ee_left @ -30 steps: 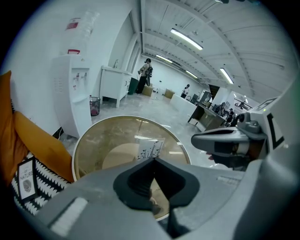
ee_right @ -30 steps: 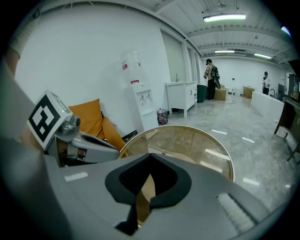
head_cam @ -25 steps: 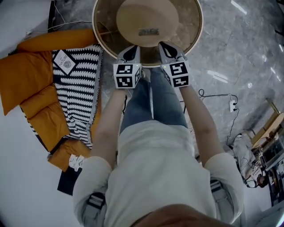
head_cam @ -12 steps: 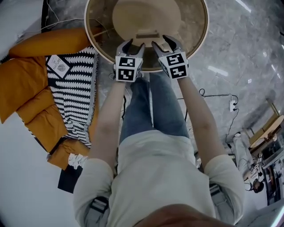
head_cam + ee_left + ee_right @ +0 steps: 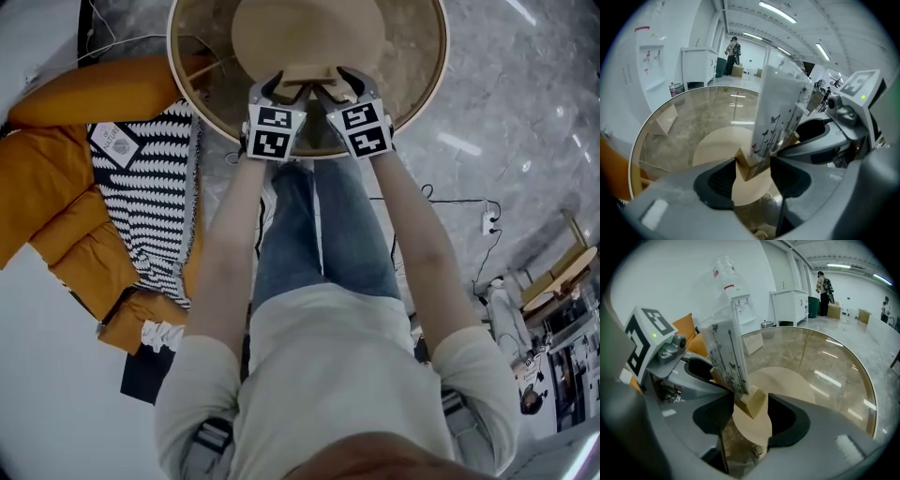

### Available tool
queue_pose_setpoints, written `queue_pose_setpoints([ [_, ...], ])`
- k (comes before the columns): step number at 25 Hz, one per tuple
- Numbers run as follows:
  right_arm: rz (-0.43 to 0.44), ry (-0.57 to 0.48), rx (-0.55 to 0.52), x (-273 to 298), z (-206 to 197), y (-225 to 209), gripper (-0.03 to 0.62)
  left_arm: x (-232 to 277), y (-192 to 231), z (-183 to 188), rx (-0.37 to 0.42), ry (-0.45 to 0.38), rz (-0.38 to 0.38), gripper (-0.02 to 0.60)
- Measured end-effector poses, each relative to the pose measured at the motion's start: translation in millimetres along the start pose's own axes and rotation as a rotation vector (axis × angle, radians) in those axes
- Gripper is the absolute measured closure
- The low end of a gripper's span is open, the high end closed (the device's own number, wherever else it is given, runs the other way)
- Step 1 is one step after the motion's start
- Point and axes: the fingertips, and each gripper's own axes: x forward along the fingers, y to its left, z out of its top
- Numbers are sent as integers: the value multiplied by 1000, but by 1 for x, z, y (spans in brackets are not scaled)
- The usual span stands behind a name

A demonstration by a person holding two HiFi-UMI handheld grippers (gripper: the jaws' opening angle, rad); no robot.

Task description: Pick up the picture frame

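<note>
At top centre the picture frame (image 5: 307, 75) stands on the glass table (image 5: 417, 47). Its foot sits between the opening, untouching jaws of our left gripper (image 5: 753, 164) and right gripper (image 5: 751, 401). Uneven closing could topple it.

Both arms are stretching forward and down, the left arm (image 5: 230, 244) and right arm (image 5: 412, 234) running nearly parallel. The left claw (image 5: 281, 91) and right claw (image 5: 339, 86) are pointing steeply downward, close together. Each claw's jaws are opening, and one end of the picture frame (image 5: 776, 112) is standing between them, no longer clamped.
</note>
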Motion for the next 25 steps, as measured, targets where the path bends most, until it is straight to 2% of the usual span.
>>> queue_pose_setpoints([
  [7,5,16,-24,6,0,-2,382,1,2,2,-11,-4,-9,362],
  [14,-36,-9,11,-1,3,0,388,-5,-1,6,-5,-17,2,371],
  [25,-96,-93,-28,-58,26,35,391,-68,-23,21,28,-97,2,373],
])
